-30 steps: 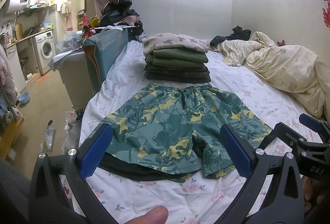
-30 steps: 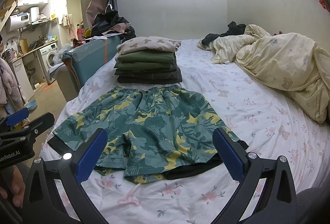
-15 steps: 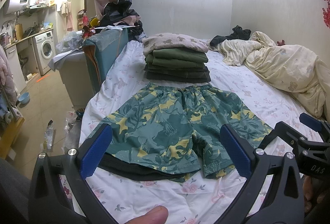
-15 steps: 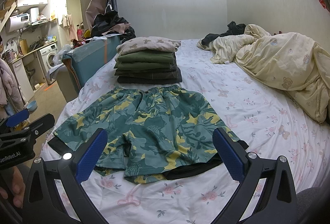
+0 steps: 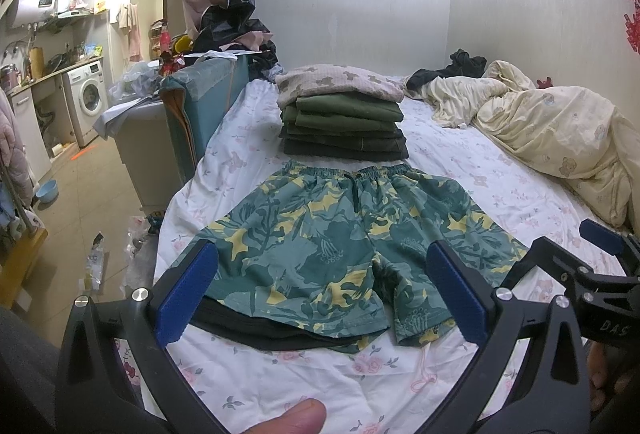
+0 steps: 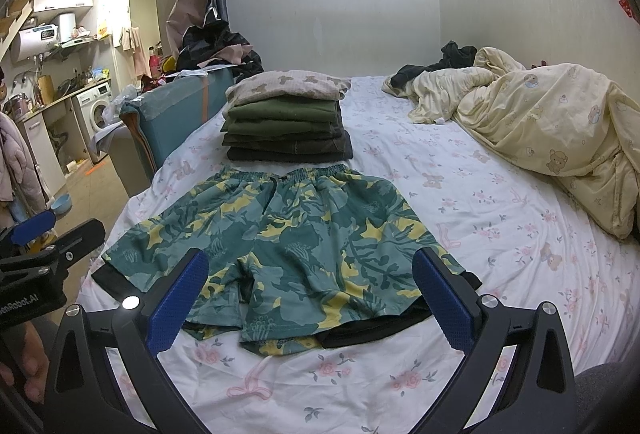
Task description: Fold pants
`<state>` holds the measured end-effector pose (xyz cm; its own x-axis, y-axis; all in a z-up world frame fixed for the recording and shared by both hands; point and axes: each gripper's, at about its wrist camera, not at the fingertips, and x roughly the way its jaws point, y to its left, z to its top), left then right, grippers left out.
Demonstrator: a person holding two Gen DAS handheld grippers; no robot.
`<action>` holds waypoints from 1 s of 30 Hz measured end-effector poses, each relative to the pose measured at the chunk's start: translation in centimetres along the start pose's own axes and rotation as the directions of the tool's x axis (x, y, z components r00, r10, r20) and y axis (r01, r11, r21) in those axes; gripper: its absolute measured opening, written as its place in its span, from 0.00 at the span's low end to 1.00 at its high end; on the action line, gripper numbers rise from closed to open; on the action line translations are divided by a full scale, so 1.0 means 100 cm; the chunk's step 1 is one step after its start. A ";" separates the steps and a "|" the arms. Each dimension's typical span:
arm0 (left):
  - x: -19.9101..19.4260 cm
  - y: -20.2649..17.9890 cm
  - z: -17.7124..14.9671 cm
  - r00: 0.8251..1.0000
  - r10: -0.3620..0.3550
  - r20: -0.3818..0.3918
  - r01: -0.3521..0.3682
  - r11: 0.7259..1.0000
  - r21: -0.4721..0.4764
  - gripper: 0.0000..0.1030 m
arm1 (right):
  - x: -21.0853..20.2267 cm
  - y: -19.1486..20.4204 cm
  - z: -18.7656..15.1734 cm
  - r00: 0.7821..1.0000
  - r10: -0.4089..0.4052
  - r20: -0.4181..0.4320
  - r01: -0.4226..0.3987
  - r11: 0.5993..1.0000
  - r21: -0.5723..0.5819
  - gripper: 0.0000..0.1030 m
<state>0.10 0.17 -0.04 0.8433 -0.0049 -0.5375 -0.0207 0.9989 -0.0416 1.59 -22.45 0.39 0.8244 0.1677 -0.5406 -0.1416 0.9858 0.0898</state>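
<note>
A bed [image 5: 500,190] with a flowered white sheet fills the room. Left of the left tongs [image 5: 322,292] lies bare floor and, farther off, a washing machine [image 5: 86,100]. Both the left and right tongs [image 6: 312,300] gape wide, holding nothing. The camouflage shorts [image 6: 288,242] lie flat just ahead of them, hems partly hidden behind the blue pads, a stack of folded clothes [image 6: 286,124] beyond and a rumpled quilt [image 6: 560,138] to the right.

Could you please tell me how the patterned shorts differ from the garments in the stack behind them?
The shorts lie spread flat and unfolded; the stack holds garments already folded. The shorts carry a teal and yellow leaf print; the stack is mostly plain olive and dark fabric, with a beige bear-print piece on top. The shorts lie low with dark fabric beneath their hems; the stack rises several layers high. Both rest on the floral sheet.
</note>
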 end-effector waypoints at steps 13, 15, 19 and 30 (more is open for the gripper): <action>-0.001 -0.001 0.005 1.000 0.001 0.001 -0.001 1.000 0.002 1.00 | 0.000 -0.003 0.000 1.000 -0.004 0.002 0.004 1.000 0.004 1.00; 0.000 -0.001 0.006 1.000 0.003 0.000 -0.003 1.000 -0.001 1.00 | 0.000 -0.003 0.000 1.000 -0.005 0.002 0.005 1.000 0.003 1.00; 0.000 0.000 0.003 1.000 0.005 -0.002 -0.005 1.000 -0.002 1.00 | 0.000 -0.003 0.000 1.000 -0.002 0.003 0.002 1.000 0.005 1.00; 0.000 0.003 0.001 1.000 0.005 -0.010 -0.005 1.000 -0.014 1.00 | -0.002 -0.004 0.000 1.000 0.007 0.008 -0.007 0.999 0.031 1.00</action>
<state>0.13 0.48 0.04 0.8378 -0.0002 -0.5460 -0.0329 0.9982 -0.0509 1.54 -22.90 0.48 0.8277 0.1742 -0.5334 -0.1301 0.9843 0.1194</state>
